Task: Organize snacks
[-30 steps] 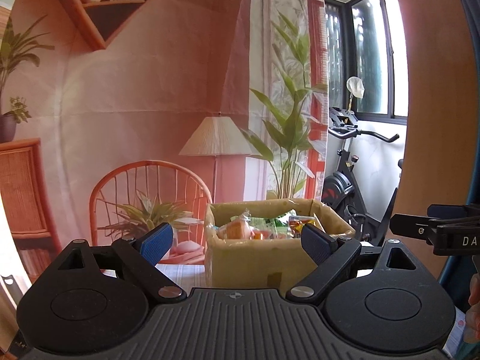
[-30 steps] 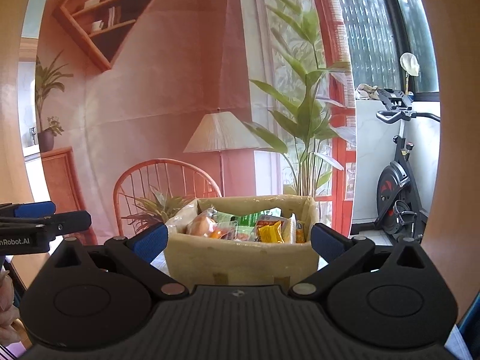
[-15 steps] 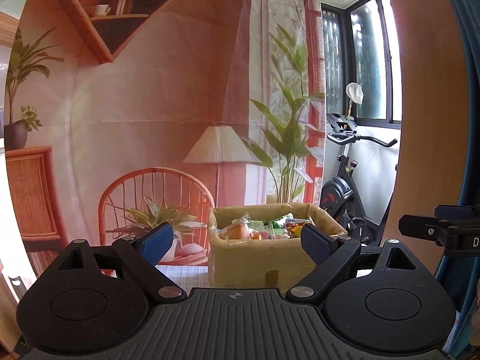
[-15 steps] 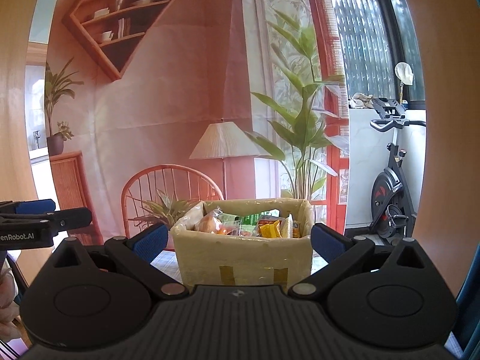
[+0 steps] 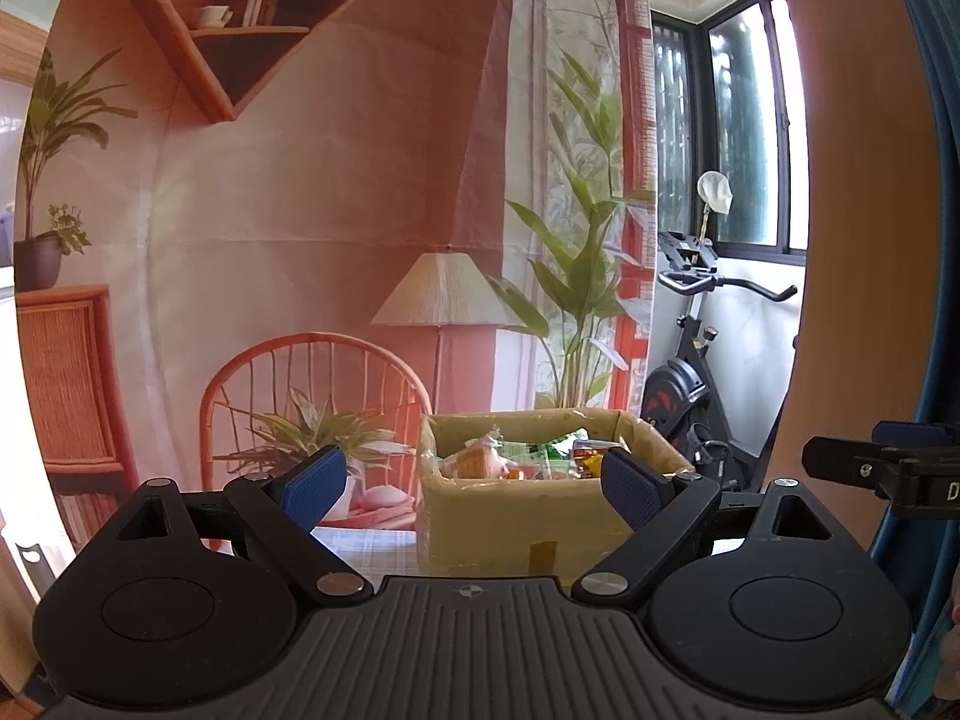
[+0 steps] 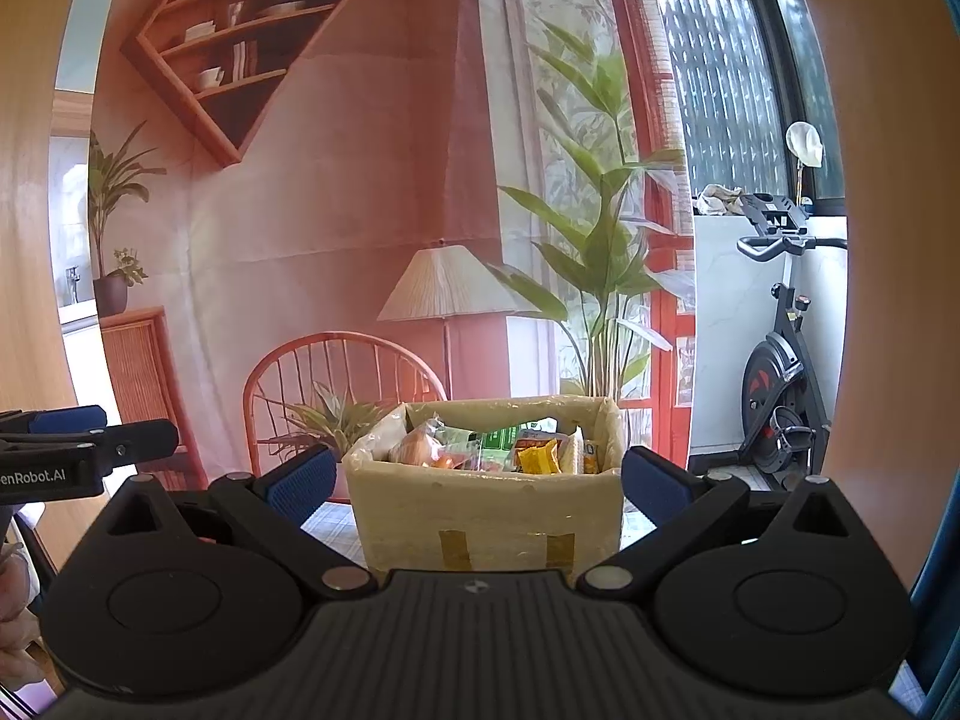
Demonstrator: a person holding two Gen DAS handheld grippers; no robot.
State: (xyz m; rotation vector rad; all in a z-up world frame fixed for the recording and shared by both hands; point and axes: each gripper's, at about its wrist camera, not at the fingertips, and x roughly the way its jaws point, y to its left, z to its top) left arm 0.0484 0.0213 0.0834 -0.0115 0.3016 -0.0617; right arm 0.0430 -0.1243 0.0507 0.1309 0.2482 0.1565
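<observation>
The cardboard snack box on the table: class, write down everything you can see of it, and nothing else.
The tan cardboard snack box stands upright on a pale checked tablecloth. It is open-topped and looks wrapped in clear film, with two brown tape strips on its front wall. Colourful snack packets, orange, green and yellow, fill it to about the rim. Both open grippers face it and neither touches it.

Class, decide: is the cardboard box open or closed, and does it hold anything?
Open and holding snack packets: the cardboard box has no lid, and packets show above its rim.

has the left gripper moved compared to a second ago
Yes. The left gripper has tilted upward: the snack box and chair sit lower in its view.
</observation>
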